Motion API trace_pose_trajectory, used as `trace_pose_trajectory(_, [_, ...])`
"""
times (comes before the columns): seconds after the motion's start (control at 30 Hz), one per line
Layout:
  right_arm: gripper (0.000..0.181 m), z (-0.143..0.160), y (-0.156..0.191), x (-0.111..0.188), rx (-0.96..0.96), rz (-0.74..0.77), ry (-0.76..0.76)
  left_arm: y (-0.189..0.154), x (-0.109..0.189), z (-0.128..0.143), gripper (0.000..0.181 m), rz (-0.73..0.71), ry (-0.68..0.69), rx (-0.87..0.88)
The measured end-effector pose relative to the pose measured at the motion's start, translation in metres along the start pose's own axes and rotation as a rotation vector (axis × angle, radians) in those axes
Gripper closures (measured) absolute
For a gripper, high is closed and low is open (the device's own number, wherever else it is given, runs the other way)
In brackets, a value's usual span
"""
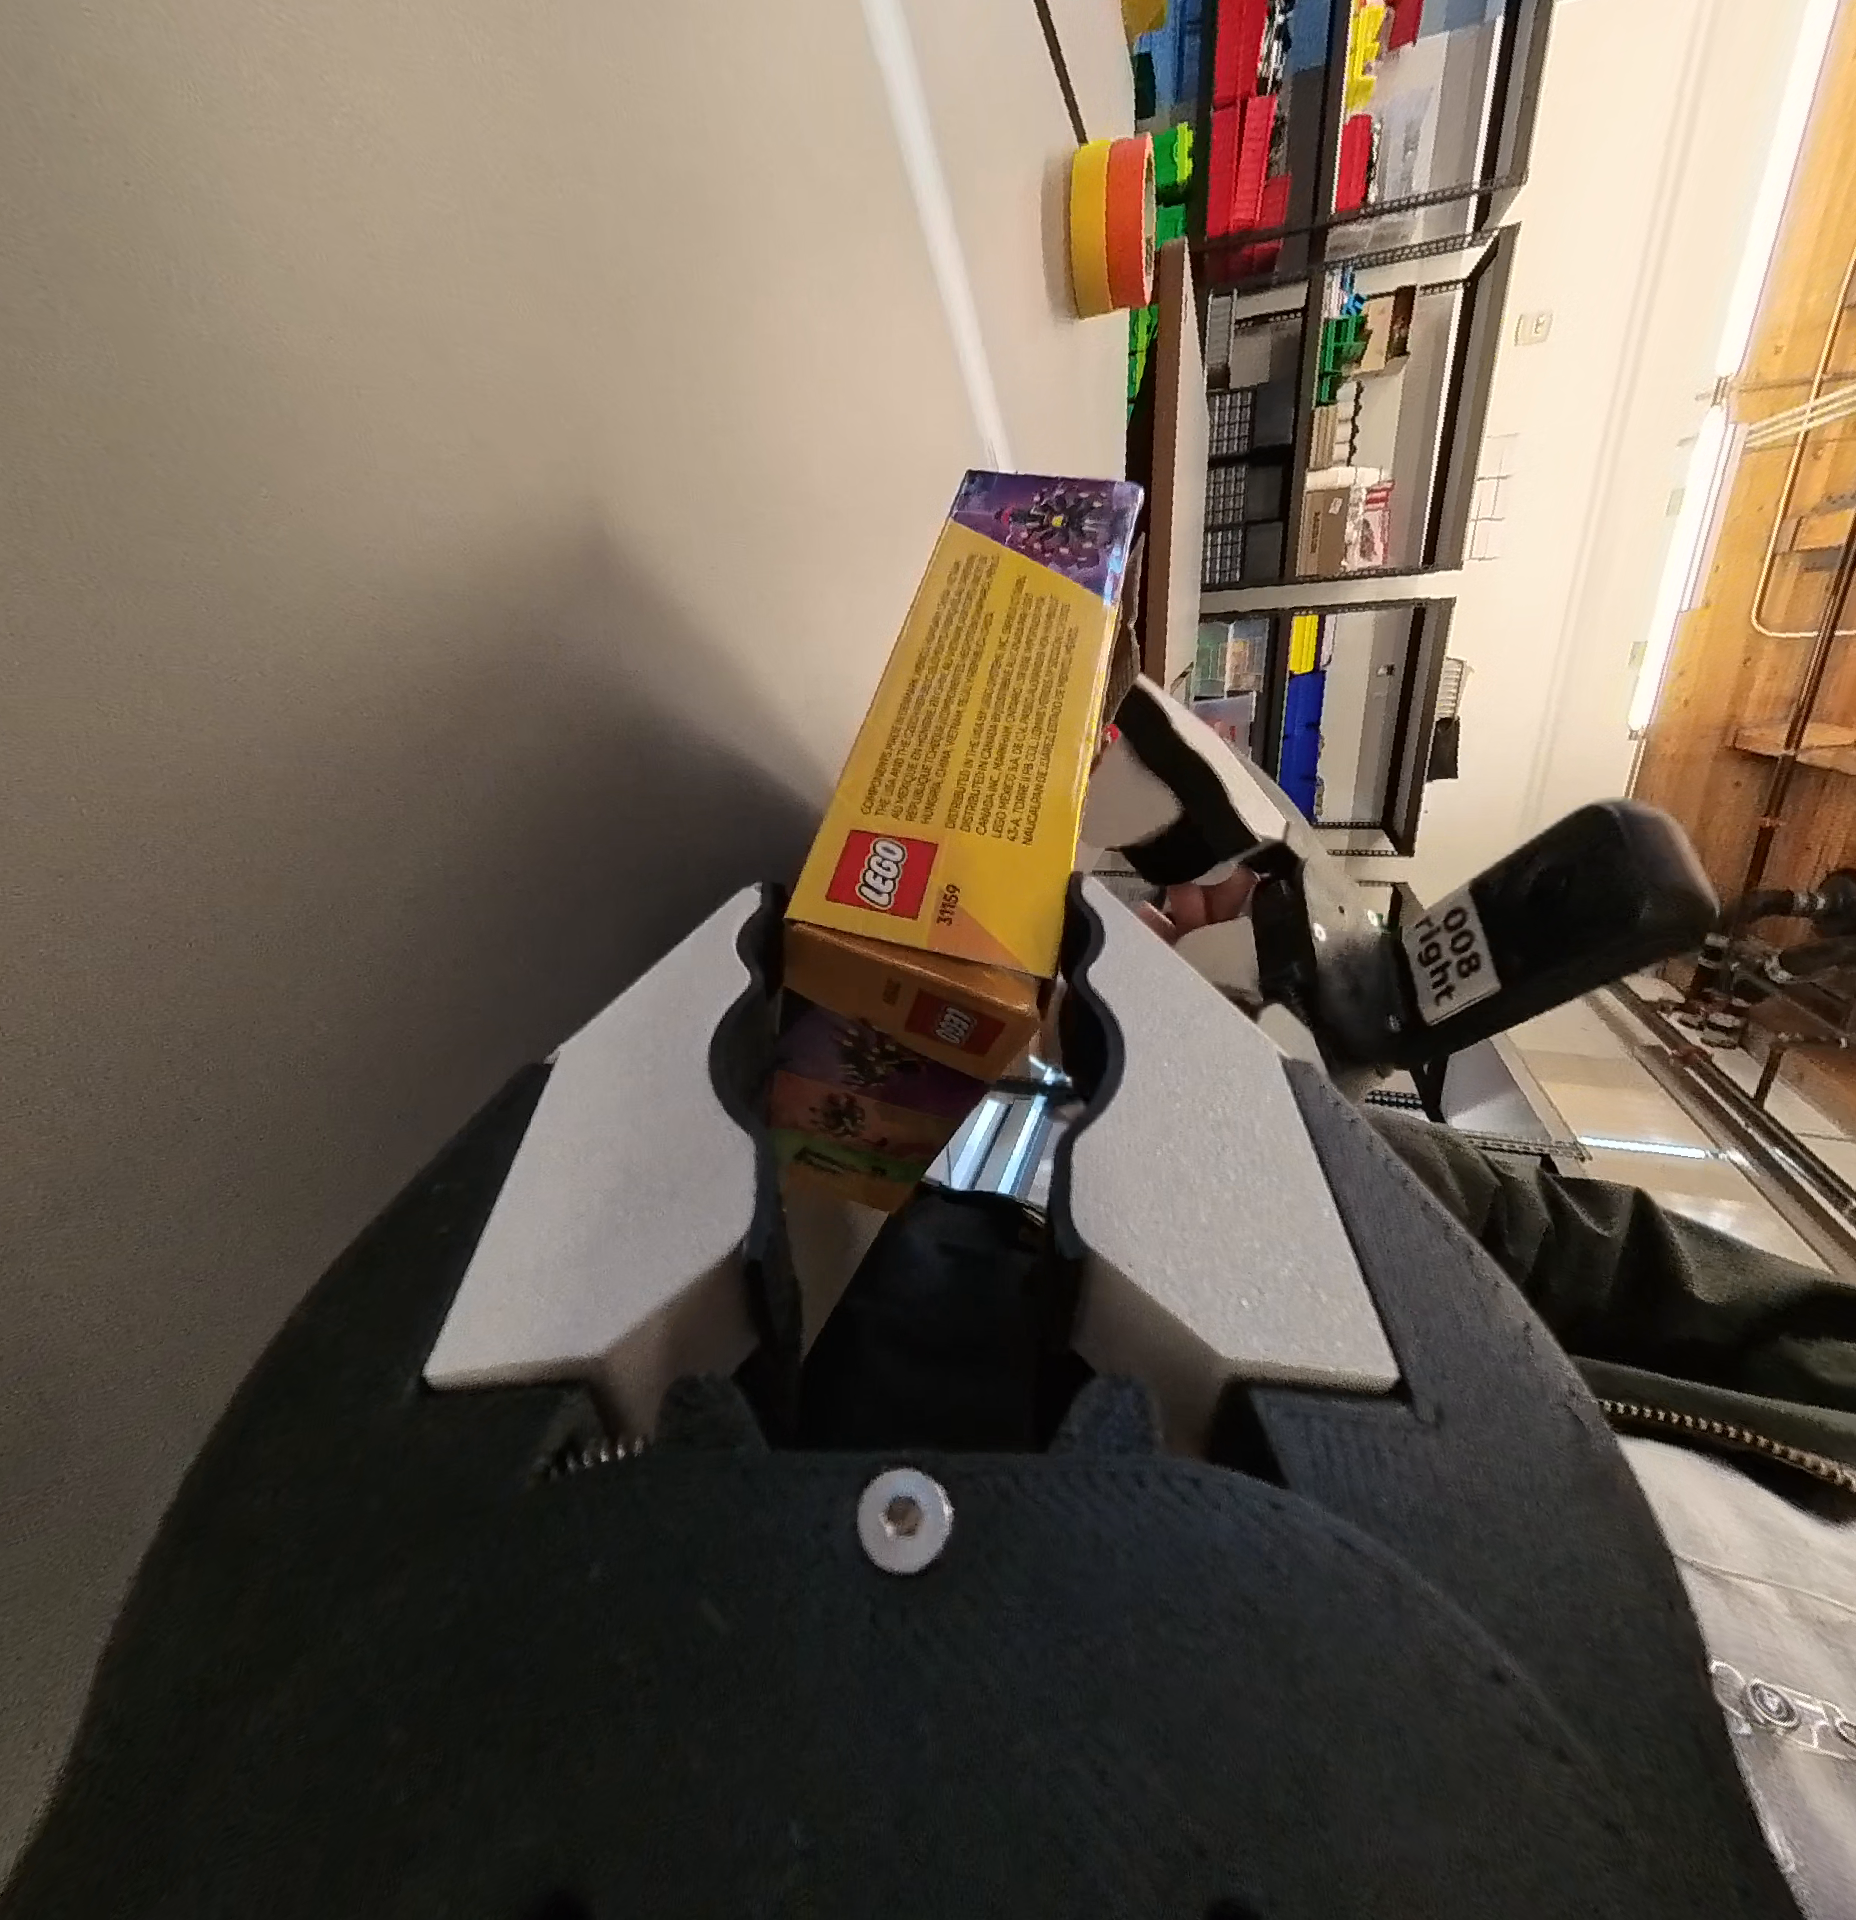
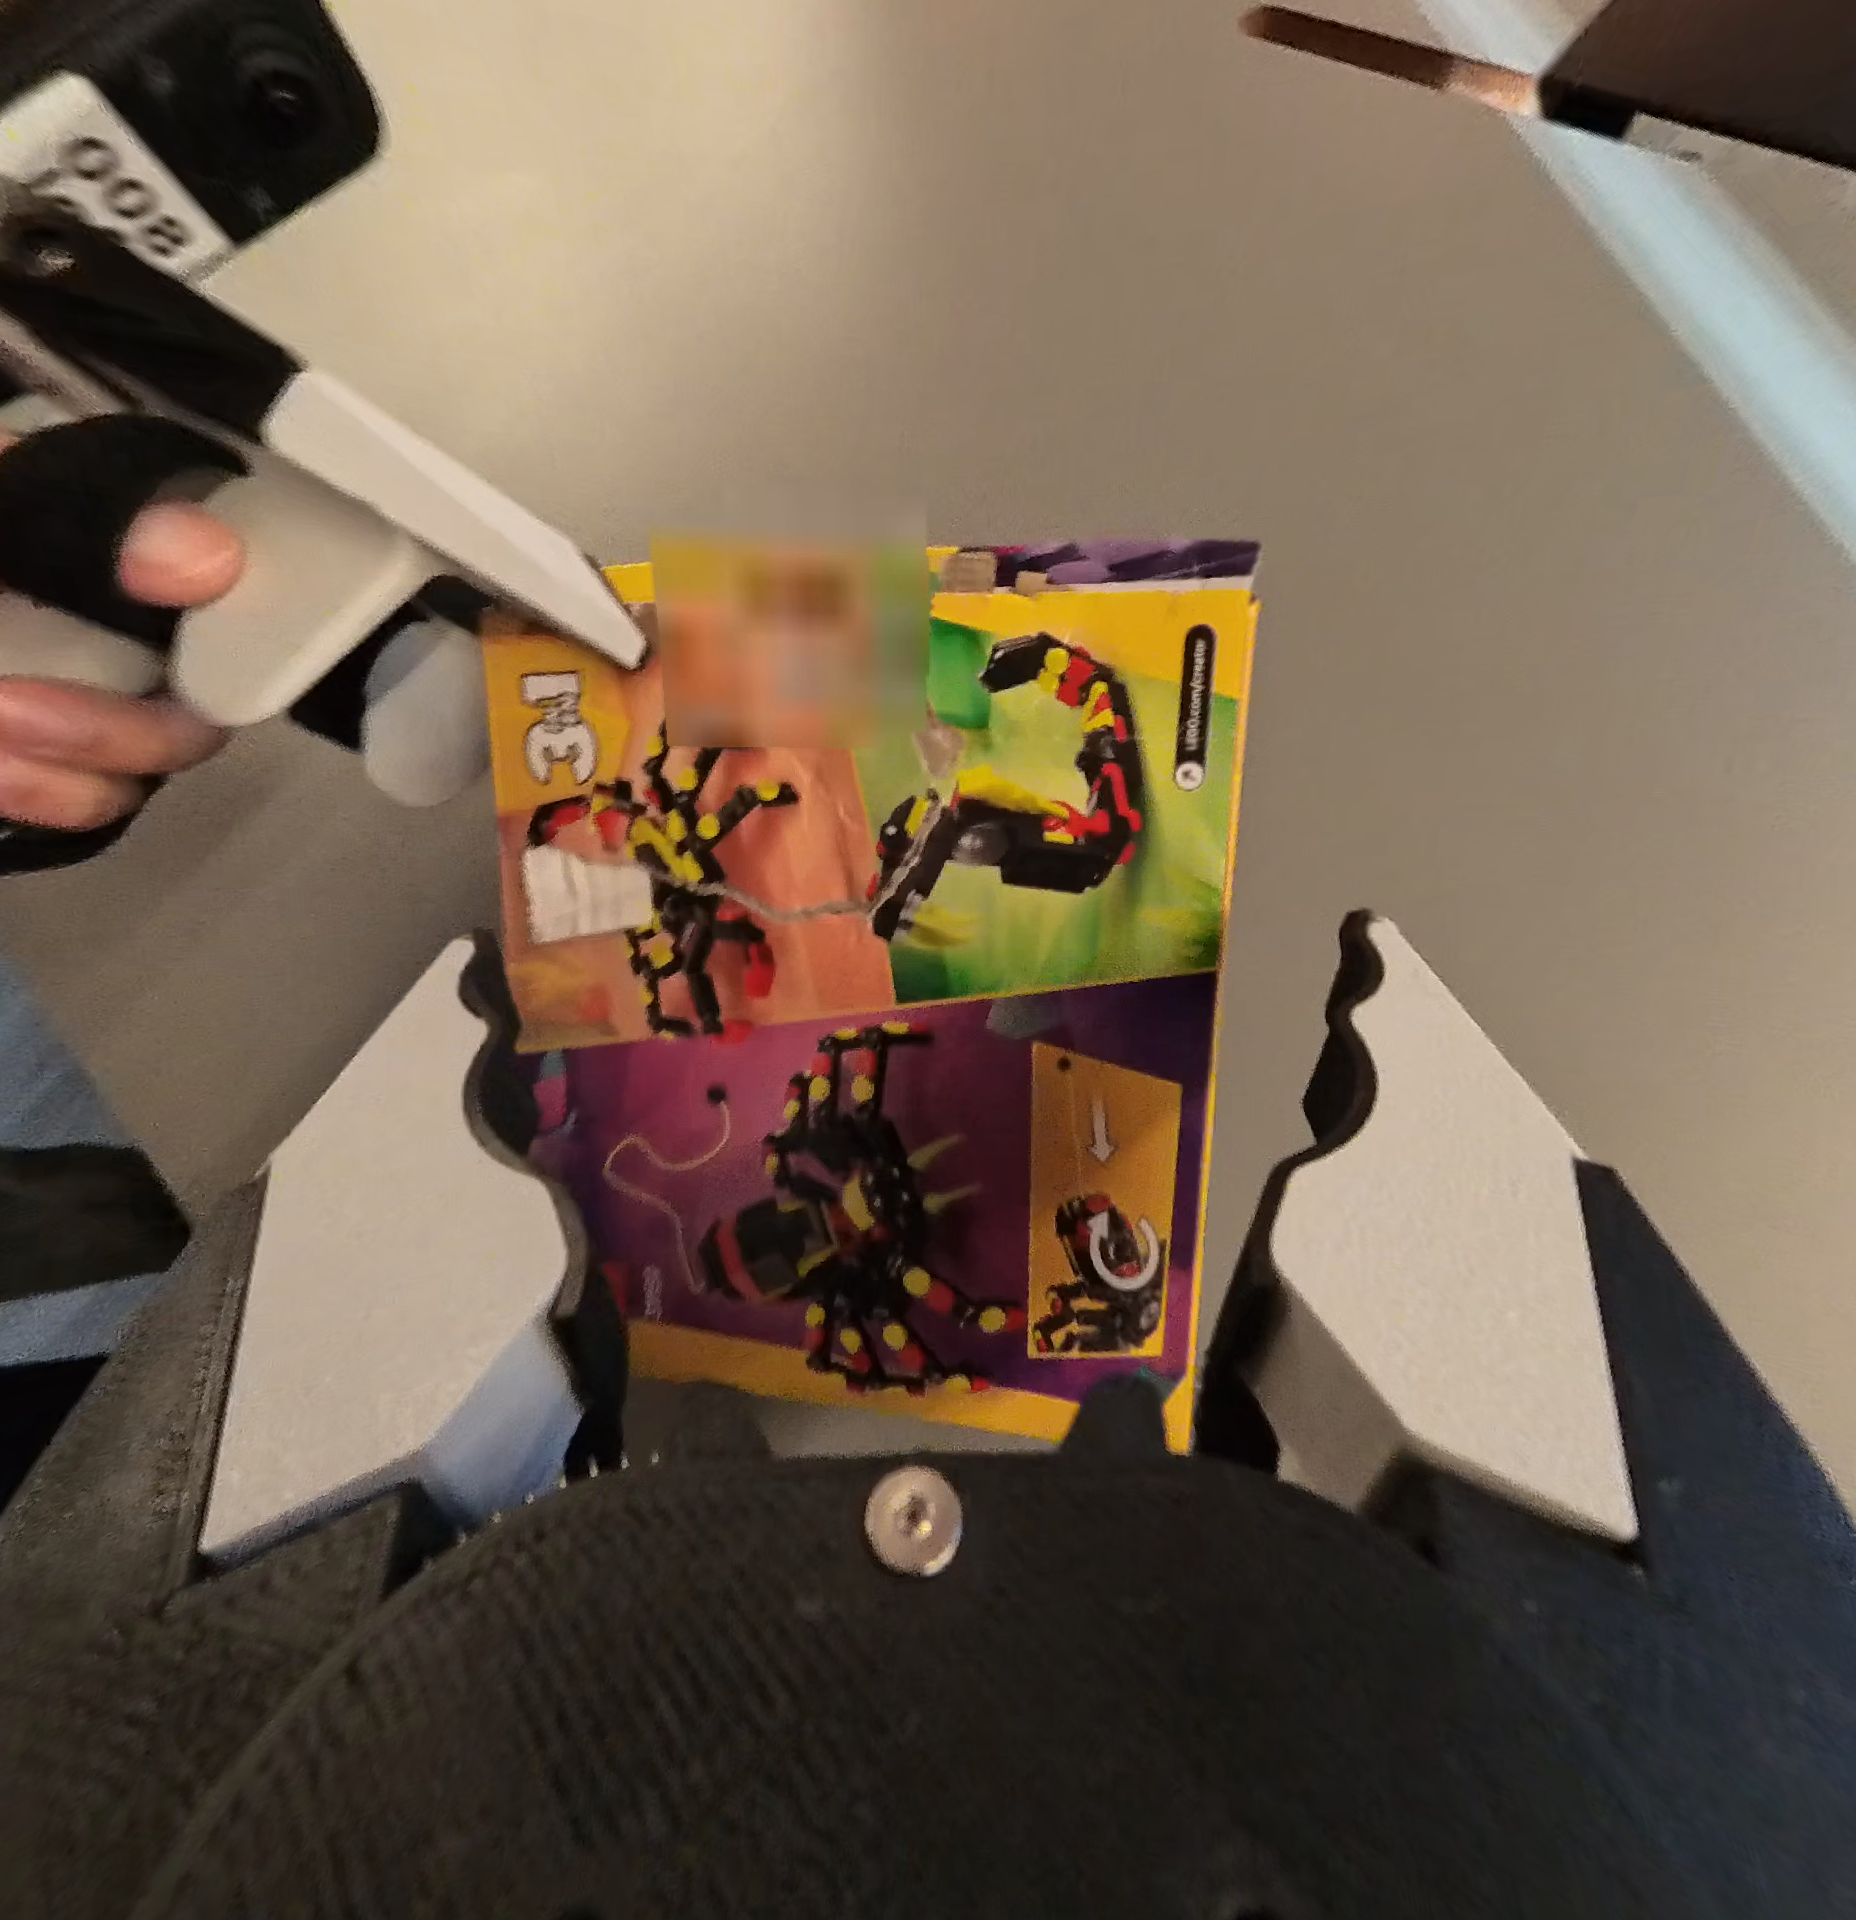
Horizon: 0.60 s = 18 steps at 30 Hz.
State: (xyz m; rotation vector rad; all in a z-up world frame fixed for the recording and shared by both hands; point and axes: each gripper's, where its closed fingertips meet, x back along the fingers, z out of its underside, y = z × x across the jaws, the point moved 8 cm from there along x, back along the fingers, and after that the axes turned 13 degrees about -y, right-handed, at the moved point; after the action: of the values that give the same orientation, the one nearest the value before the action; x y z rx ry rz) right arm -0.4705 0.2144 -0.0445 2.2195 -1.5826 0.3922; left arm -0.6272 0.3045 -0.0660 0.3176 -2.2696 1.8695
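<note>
While the left gripper [image 1: 919, 977] is closed on one corner of the box [image 1: 965, 727], the box stands out from between its two fingers with the yellow printed side facing the left wrist camera. Both black ridged pads press on the box, one on each side, so the jaws are held only as far apart as the box is thick. The box is clear of the white table [image 1: 384, 416] behind it and rests on nothing.

Seen from the right wrist camera, the box [image 2: 872, 987] lies between the fingers of the right gripper [image 2: 919, 1029], picture side toward the lens. The jaws are wide apart. The left-hand pad [image 2: 508, 1049] is at or just beside the box edge; contact cannot be confirmed. A clear gap separates the other pad [image 2: 1339, 1049] from the box, so this gripper has no grip on it.

At upper left of the same view, the left gripper [image 2: 591, 634] meets the far corner of the box, with a hand [image 2: 82, 644] around its handle.

Shelves [image 1: 1350, 343] holding coloured bins stand behind the table, and rolls of tape [image 1: 1111, 229] rest on the table near them.
</note>
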Motion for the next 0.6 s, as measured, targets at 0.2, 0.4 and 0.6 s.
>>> trace_pose_trajectory(0.2, [0.031,0.008,-0.007,-0.011,-0.033,0.047,0.068,0.000,-0.003,0.006,0.129,-0.004,0.016,-0.003])
trace_pose_trajectory(0.4, [0.032,0.001,-0.015,-0.011,-0.014,0.094,0.048,-0.003,-0.004,0.002,0.129,0.001,0.020,-0.024])
trace_pose_trajectory(0.6, [0.054,-0.012,-0.010,-0.004,0.229,0.101,-0.065,-0.006,-0.009,-0.002,0.130,0.004,0.044,-0.033])
